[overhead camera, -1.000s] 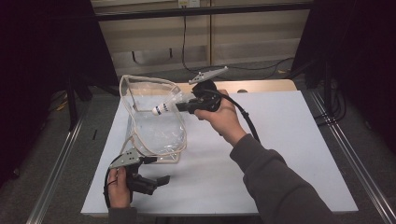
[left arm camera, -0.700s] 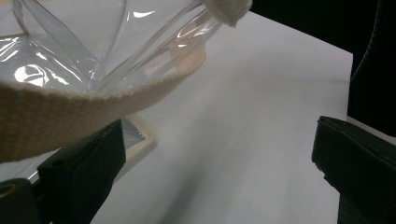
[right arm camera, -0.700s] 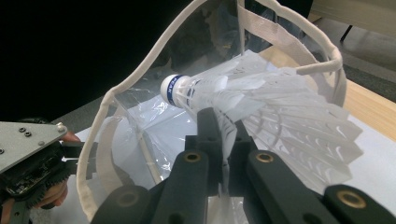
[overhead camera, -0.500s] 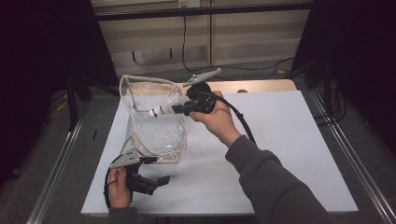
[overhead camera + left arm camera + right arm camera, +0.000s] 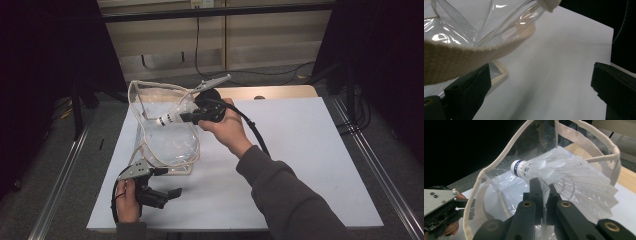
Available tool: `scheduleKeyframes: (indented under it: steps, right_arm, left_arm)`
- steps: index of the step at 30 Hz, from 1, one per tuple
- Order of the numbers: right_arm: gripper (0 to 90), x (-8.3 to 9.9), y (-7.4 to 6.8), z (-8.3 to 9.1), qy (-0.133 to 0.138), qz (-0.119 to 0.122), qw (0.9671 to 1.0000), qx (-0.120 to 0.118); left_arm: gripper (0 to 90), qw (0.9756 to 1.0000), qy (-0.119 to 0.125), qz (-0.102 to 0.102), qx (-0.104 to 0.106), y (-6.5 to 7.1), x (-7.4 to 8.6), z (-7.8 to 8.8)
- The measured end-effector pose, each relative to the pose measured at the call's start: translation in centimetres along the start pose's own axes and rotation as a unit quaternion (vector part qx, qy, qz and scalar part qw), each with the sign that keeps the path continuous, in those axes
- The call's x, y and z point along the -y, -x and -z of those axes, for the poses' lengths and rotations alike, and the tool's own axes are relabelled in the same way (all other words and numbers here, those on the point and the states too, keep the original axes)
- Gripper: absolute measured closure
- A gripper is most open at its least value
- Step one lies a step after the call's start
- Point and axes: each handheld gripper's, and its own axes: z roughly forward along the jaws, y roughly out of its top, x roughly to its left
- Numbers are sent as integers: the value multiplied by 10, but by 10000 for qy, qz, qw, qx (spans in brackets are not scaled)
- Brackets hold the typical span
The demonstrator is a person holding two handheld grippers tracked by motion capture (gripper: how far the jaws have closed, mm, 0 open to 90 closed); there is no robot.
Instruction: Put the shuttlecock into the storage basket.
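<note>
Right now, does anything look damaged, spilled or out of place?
Nothing stands out. The right gripper pinches a shuttlecock by its feathers at the mouth of the clear bag. The left gripper, open, sits beside the bag's lower corner.

You see a bag (image 5: 499, 185) of glossy clear plastic edged in rough woven cloth tape; the shuttlecock (image 5: 564, 173) between your right gripper's (image 5: 544, 186) matt black jaws looks feathery, white, smooth-capped.
</note>
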Motion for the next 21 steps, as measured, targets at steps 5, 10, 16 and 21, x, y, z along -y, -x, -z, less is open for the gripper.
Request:
scheduleKeyframes:
  steps: [5,10,16,21]
  right_arm:
    - [884,-2,-4,-6,-57,61,10000,-9]
    - [884,-2,-7,-13,-125,99,9999,2]
    - [884,-3,-8,-18,-146,113,9998,17]
    - [884,-3,-9,-23,-163,80,9998,7]
  left_arm:
    - [29,10000,12,3,-7,0,0,0]
    - [30,10000,-7,-22,-8,-1,0,2]
    - [29,10000,-4,-24,-13,-1,0,2]
    - [30,10000,30,-11,-2,-1,1,1]
